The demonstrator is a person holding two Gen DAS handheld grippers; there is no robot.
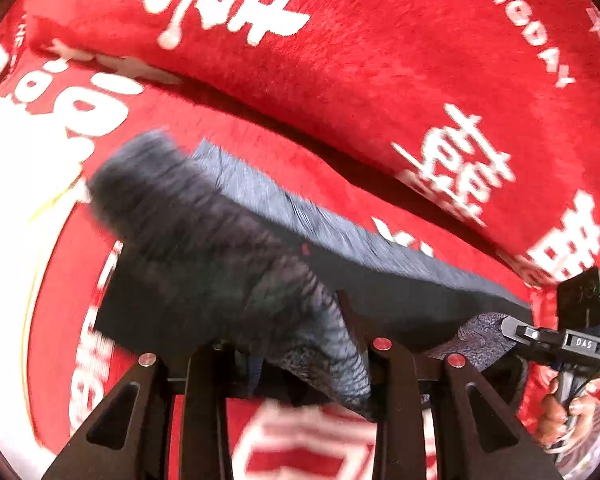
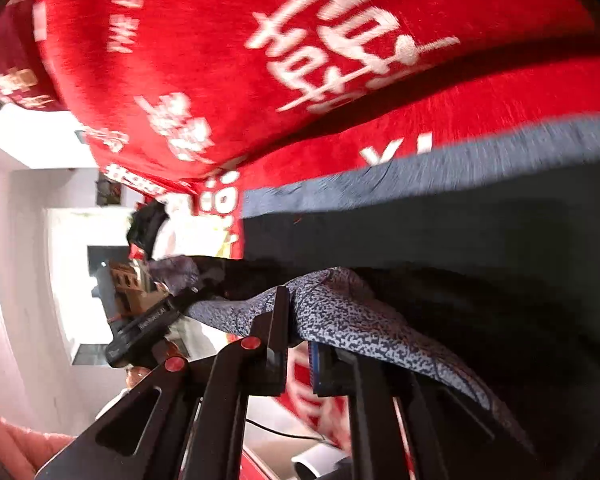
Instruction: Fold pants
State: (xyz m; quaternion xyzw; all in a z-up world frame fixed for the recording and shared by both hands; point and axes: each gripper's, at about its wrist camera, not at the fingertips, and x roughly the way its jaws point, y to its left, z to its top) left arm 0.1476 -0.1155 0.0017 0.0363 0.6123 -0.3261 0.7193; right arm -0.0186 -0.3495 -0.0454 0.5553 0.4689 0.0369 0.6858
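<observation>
The pants are dark blue-grey with a speckled pattern, stretched in the air above a red blanket. My left gripper is shut on one edge of the pants, cloth bunched between its fingers. My right gripper is shut on the other end of the pants, speckled fabric draped over its fingers. The right gripper also shows at the right edge of the left wrist view, and the left gripper at the left of the right wrist view. Both views are motion-blurred.
The red blanket with white lettering covers the surface, with a raised fold behind the pants. White walls and a doorway lie beyond. A white cylindrical object sits low by a cable.
</observation>
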